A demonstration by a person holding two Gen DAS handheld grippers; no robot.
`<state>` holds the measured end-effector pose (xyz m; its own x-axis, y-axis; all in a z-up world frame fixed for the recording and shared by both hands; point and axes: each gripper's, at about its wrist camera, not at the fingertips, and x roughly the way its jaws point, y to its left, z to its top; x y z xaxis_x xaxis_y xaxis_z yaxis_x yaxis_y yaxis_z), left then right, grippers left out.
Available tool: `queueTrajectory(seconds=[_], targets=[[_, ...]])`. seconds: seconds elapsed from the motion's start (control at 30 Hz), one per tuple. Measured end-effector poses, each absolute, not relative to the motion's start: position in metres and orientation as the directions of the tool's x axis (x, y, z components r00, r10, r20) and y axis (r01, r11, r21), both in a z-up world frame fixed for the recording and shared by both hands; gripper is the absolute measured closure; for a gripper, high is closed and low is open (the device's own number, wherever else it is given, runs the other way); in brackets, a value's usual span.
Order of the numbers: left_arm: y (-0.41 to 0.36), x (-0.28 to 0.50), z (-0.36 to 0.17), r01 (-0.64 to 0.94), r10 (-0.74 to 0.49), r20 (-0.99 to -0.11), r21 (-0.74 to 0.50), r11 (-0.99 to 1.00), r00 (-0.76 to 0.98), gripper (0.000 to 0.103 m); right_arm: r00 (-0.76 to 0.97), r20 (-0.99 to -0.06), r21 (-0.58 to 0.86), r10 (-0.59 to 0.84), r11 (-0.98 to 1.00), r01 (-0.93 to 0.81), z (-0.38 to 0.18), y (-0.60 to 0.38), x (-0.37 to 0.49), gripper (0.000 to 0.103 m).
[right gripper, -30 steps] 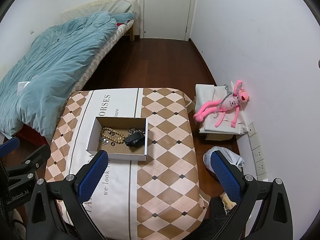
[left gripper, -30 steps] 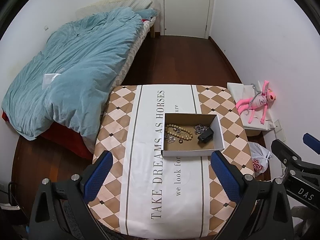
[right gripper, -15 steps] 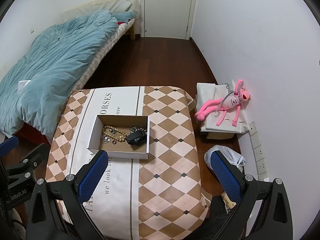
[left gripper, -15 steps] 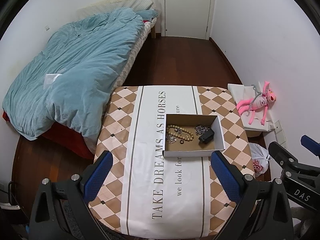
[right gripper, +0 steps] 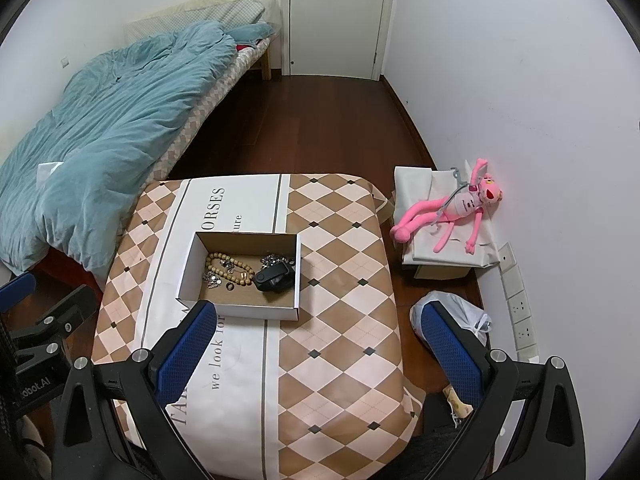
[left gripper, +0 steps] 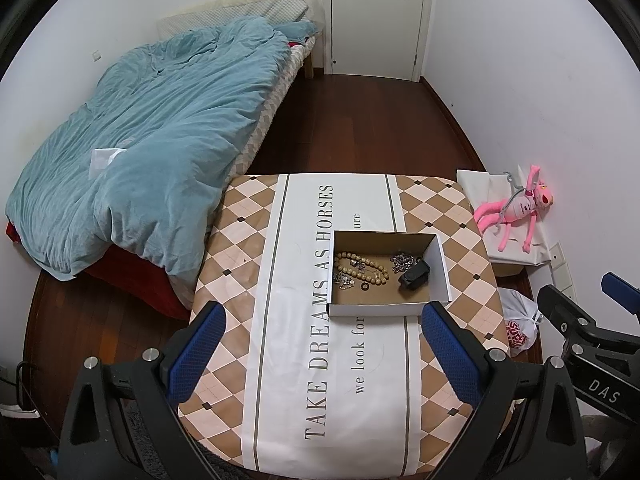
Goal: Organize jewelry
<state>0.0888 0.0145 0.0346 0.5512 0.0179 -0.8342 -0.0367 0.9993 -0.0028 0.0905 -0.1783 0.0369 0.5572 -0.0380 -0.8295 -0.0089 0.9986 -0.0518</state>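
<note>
A shallow white cardboard box (left gripper: 439,264) (right gripper: 298,272) stands on a table with a checkered cloth (left gripper: 280,360) (right gripper: 340,340). In the box lie a string of wooden beads (left gripper: 360,269) (right gripper: 229,268), silver chain pieces (left gripper: 402,260) (right gripper: 274,259), a small dark ring (left gripper: 364,287) (right gripper: 229,287) and a black case (left gripper: 414,275) (right gripper: 272,278). My left gripper (left gripper: 322,346) is open and empty, high above the table's near side. My right gripper (right gripper: 316,346) is open and empty, high above the table's right part.
A bed with a teal duvet (left gripper: 152,152) (right gripper: 100,140) stands to the left. A pink plush toy (left gripper: 516,212) (right gripper: 452,208) lies on a white box at the right wall. A plastic bag (left gripper: 518,322) (right gripper: 456,316) sits on the floor. A white door (left gripper: 376,16) is at the back.
Both grippers have drifted slightly back and up, so the table and box sit a little lower in both views. Nothing in the box has moved.
</note>
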Motion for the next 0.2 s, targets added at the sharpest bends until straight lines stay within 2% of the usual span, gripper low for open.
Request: queueTrajectory(seconds=[0.2], targets=[[0.0151,0.0892,0.0389,-0.042,0.020,-0.824,-0.004,0.999,0.566,0.003,0.560,-0.828,-0.053,-0.040,0.999,-0.008,0.0372,-0.1793,0.0915,0.000]])
